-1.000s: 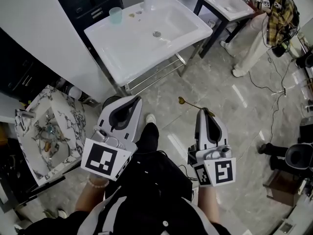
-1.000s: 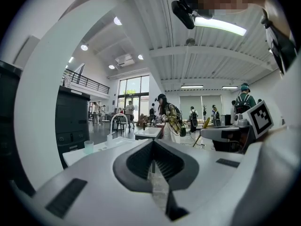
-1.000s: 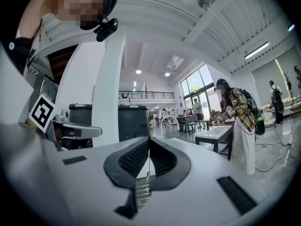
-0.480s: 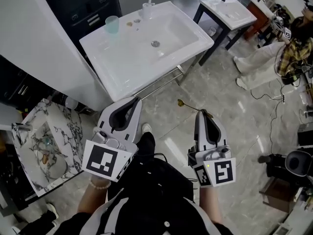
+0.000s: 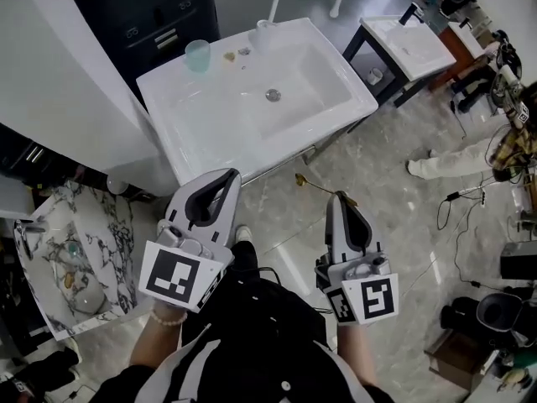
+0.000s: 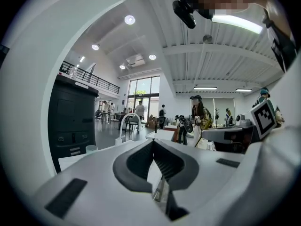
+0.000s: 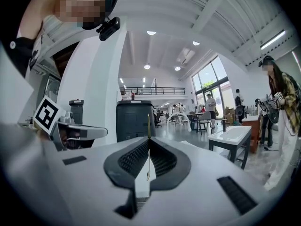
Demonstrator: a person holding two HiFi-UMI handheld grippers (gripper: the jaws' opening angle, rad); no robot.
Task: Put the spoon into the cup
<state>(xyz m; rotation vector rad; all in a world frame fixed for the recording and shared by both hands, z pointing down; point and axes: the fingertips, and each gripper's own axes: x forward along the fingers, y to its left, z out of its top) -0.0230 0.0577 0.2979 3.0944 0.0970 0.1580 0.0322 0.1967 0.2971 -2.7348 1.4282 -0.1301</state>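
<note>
Head view: right gripper (image 5: 336, 196) fingers clamped on spoon (image 5: 312, 184), held over the floor. Cup (image 5: 198, 55) stands on sink (image 5: 172, 78) rim, well apart from it.
Left gripper view: left gripper (image 6: 153, 142) fingers together, nothing between.
Right gripper view: thin spoon handle pinched at the fingertips.

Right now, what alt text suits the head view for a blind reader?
The right gripper holds a gold spoon by its handle above the floor; the left gripper is shut and empty. Ahead, a green cup stands on the rim of a white washbasin.
</note>
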